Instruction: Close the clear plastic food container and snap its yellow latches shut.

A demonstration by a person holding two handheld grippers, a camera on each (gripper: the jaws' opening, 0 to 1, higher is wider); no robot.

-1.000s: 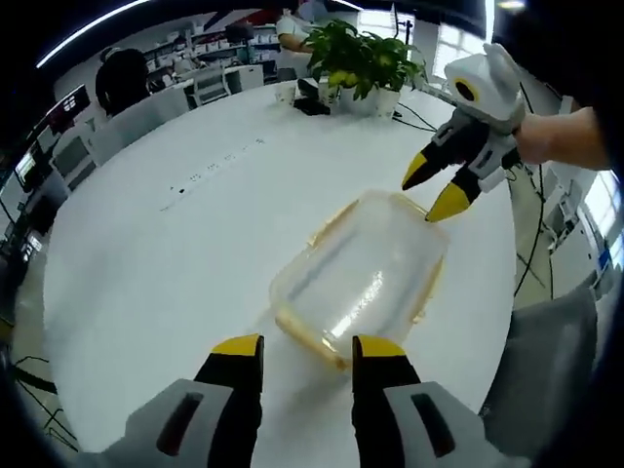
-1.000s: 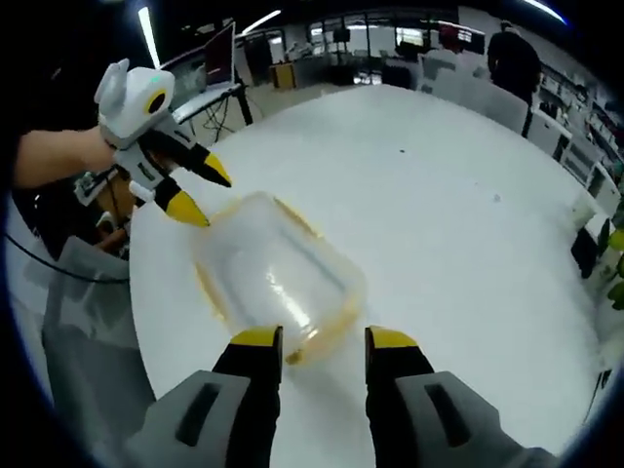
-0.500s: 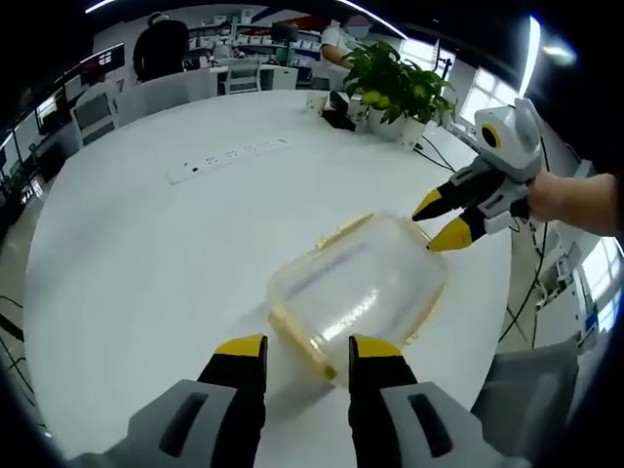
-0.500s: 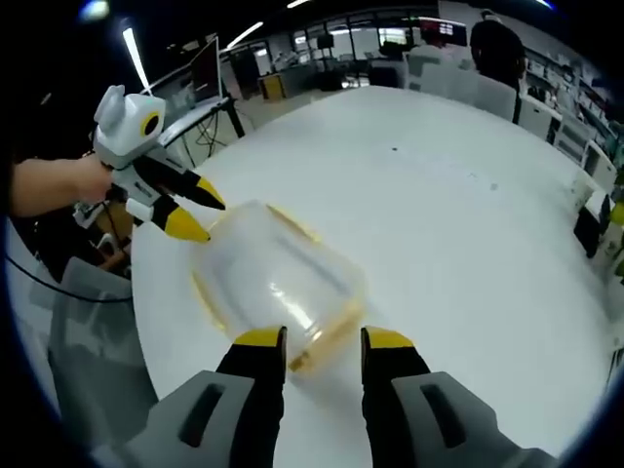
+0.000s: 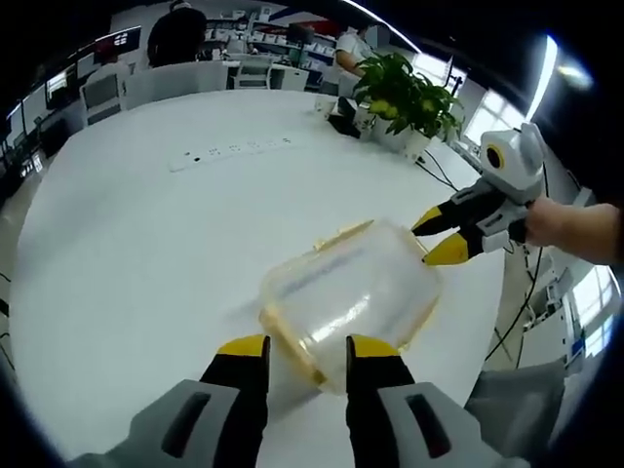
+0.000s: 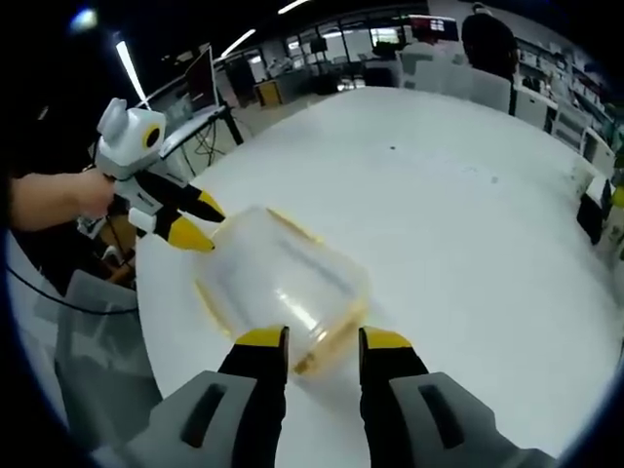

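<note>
Although the clear plastic food container (image 5: 346,292) sat in plain sight near the edge of the round white desk (image 5: 146,234), its thin see-through walls made the lid seam hard to read, so we could not tell whether the lid was fully seated. It lay between our two grippers. The left gripper (image 5: 297,349) had its fingers spread at one short end, the nearest corner just ahead of the gap. The right gripper (image 6: 310,341) stood the same way at the opposite end, fingers apart with the rim just in front of them. Neither pair pinched anything.

We judged the container to be light and probably empty, with nothing visible through its walls. Its body looked stiff enough to hold shape yet likely to flex under a hard squeeze, and the glossy plastic would slide easily on the smooth desk. Pushing from one side alone would therefore shove it away, so we reckoned the two ends should be braced against each other.

The yellow latches (image 5: 343,232) ran along the rim as thin hinged flaps. Those were the places to take hold, a fingertip under or against each flap pressing it toward the wall, not the clear dome.
</note>
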